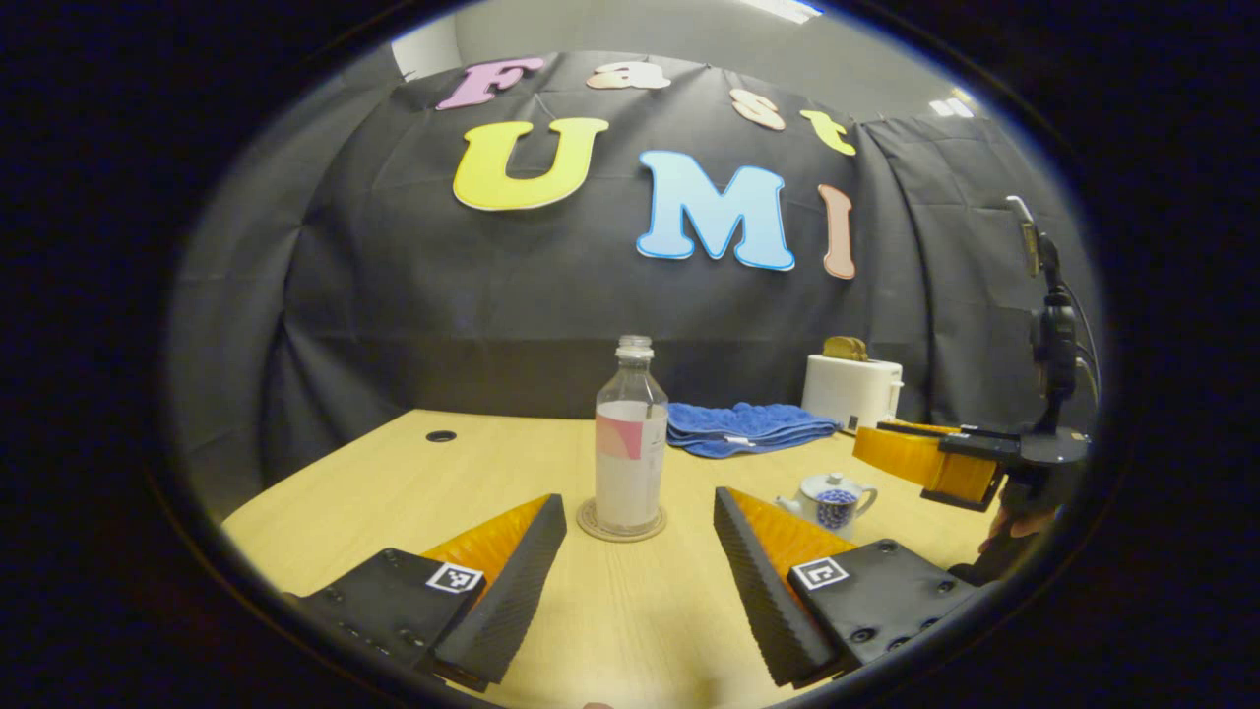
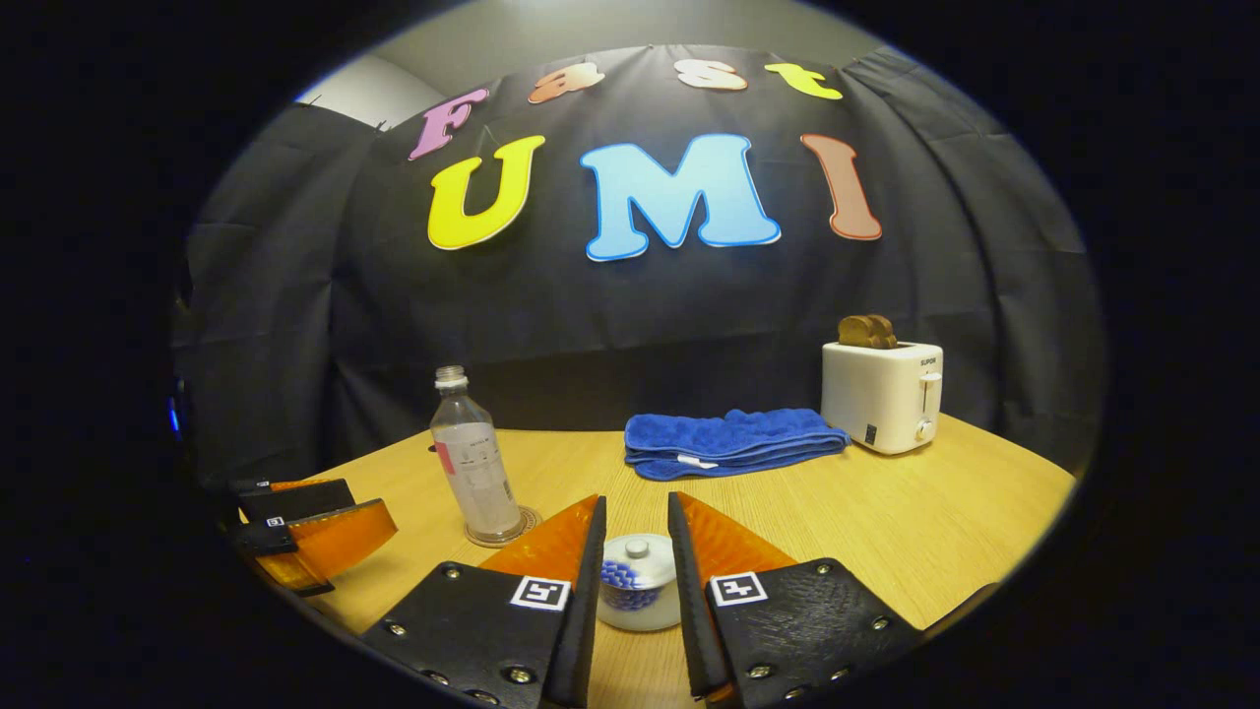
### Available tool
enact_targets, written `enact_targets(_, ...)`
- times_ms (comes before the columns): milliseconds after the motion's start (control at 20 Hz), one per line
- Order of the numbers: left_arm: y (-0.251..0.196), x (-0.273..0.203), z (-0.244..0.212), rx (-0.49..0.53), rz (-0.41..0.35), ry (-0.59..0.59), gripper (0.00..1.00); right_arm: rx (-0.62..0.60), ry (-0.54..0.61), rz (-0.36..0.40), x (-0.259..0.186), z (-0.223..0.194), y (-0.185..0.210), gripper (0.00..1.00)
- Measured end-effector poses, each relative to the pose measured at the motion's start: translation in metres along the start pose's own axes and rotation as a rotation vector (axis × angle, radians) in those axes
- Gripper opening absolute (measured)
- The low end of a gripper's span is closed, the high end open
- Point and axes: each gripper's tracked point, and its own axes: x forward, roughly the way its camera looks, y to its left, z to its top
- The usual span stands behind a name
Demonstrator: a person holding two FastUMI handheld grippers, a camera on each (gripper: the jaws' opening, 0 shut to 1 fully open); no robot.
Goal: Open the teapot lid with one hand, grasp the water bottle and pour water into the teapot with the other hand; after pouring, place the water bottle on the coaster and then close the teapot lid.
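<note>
A clear water bottle [image 1: 630,443] with a pink and white label stands upright on a round coaster [image 1: 620,527] at mid-table. My left gripper [image 1: 640,551] is open, short of the bottle, a finger on each side of it and not touching. The small white teapot [image 1: 832,497] with blue pattern sits to the right, lid on. My right gripper [image 1: 871,448], held by a hand, hovers just right of and above it. In the right gripper view the teapot [image 2: 638,586] and its lid knob [image 2: 638,548] lie between the narrowly open fingers of the right gripper [image 2: 635,507]. The bottle [image 2: 475,463] and left gripper [image 2: 315,537] are at left.
A folded blue towel [image 2: 728,440] lies at the back of the wooden table [image 2: 935,522]. A white toaster [image 2: 883,394] with bread in it stands at the back right. A small round hole [image 1: 441,435] is in the tabletop at the far left.
</note>
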Motion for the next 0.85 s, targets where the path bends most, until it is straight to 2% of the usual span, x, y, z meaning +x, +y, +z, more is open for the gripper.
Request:
enact_targets(250,-0.009,-0.025,0.007,0.014,0.028,-0.039,1.00,-0.030,-0.061,-0.015,-0.037,0.009,0.013,0.37)
enact_targets(450,-0.016,-0.041,0.003,0.024,0.032,-0.046,1.00,-0.021,-0.065,-0.020,-0.053,0.002,0.018,0.37)
enact_targets(850,-0.014,-0.051,0.000,0.027,0.064,-0.087,1.00,0.026,-0.029,-0.041,-0.056,-0.030,0.016,0.37)
